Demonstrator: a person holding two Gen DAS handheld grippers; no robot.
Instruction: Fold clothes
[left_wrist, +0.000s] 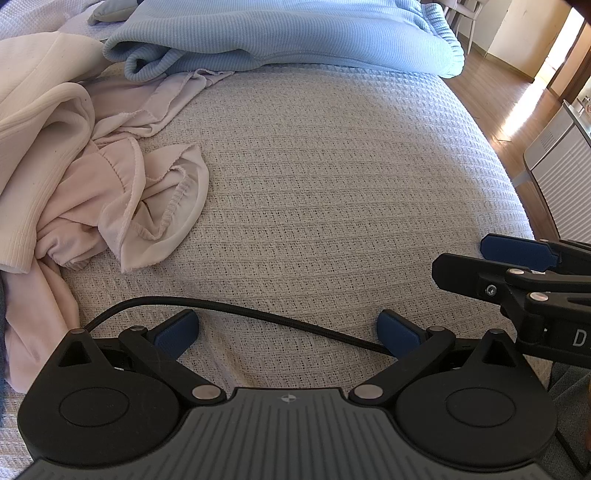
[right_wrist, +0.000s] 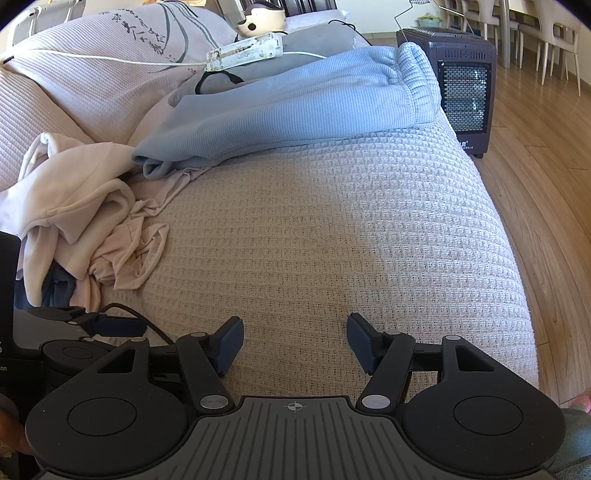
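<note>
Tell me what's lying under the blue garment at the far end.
A pale pink garment's edge pokes out from beneath the blue garment, which also rests on the woven bedcover. How far the pink fabric runs underneath is hidden.

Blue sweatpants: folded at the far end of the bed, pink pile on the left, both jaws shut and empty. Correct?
Not quite: the jaws are open, not shut. The left wrist view shows the left gripper spread wide, the right wrist view the right gripper likewise, both empty. The blue sweatpants do lie folded at the far end and the pink pile on the left.
</note>
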